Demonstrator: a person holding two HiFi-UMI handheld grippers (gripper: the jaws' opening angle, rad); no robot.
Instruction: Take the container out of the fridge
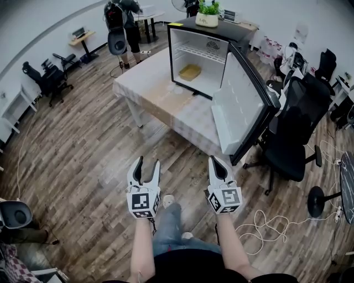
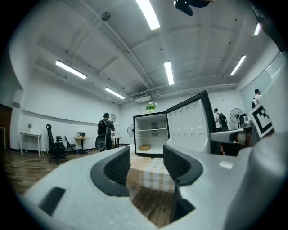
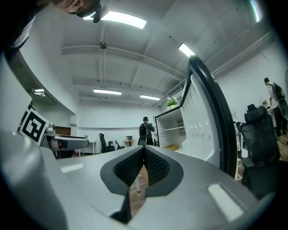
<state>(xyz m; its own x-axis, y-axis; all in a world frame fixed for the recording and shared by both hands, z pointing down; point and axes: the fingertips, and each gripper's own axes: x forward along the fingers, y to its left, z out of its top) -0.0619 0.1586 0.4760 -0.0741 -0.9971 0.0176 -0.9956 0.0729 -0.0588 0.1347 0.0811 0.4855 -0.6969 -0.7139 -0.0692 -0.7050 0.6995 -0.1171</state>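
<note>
Container (image 1: 190,72) in fridge (image 1: 206,59), well beyond left tongs (image 1: 147,164)

A counter (image 1: 157,97) under a pale checked cloth stands on the wooden floor (image 1: 77,166). A small fridge (image 1: 178,55) sits on its far right end, with its door (image 1: 243,110) swung open to the right past the counter's edge. A yellow container (image 1: 190,72) lies on the fridge's bottom, below a wire shelf (image 1: 202,53). A potted plant (image 1: 207,16) stands on top of the fridge.

container (image 1: 190,72) yellow | fridge (image 1: 206,66) black, white inside | tablecloth (image 1: 166,98) beige-white checked | floor (image 1: 83,149) brown wood-grain
</note>
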